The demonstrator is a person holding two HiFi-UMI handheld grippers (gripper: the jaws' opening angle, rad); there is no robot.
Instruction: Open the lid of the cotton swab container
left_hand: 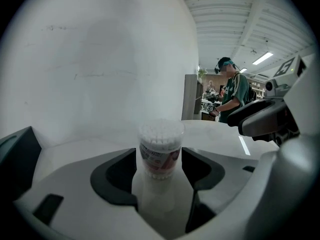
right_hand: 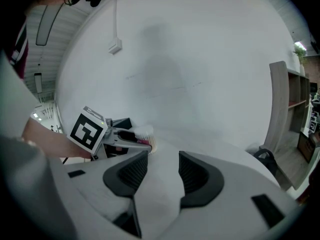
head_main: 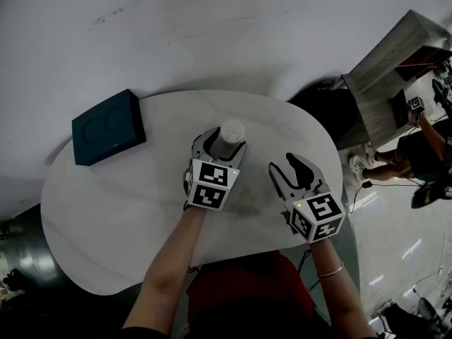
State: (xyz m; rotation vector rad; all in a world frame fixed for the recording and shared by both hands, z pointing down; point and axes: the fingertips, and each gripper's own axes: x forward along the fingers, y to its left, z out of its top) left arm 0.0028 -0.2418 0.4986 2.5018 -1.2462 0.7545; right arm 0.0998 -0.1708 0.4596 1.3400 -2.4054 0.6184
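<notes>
Left hand-held gripper pinches the container by its sides. The container is upright at mid-bench, swab tips showing at its top. Right hand-held gripper is just right of it, low over the bench, jaws spread with nothing between. Dark box sits at the far left edge, well apart.

The cotton swab container was a small clear cylinder. White swab tips were packed tight at its top, and a red-and-white label band ran round its body. It stood upright between the jaws of the left gripper, whose pads pressed against its two sides.
</notes>
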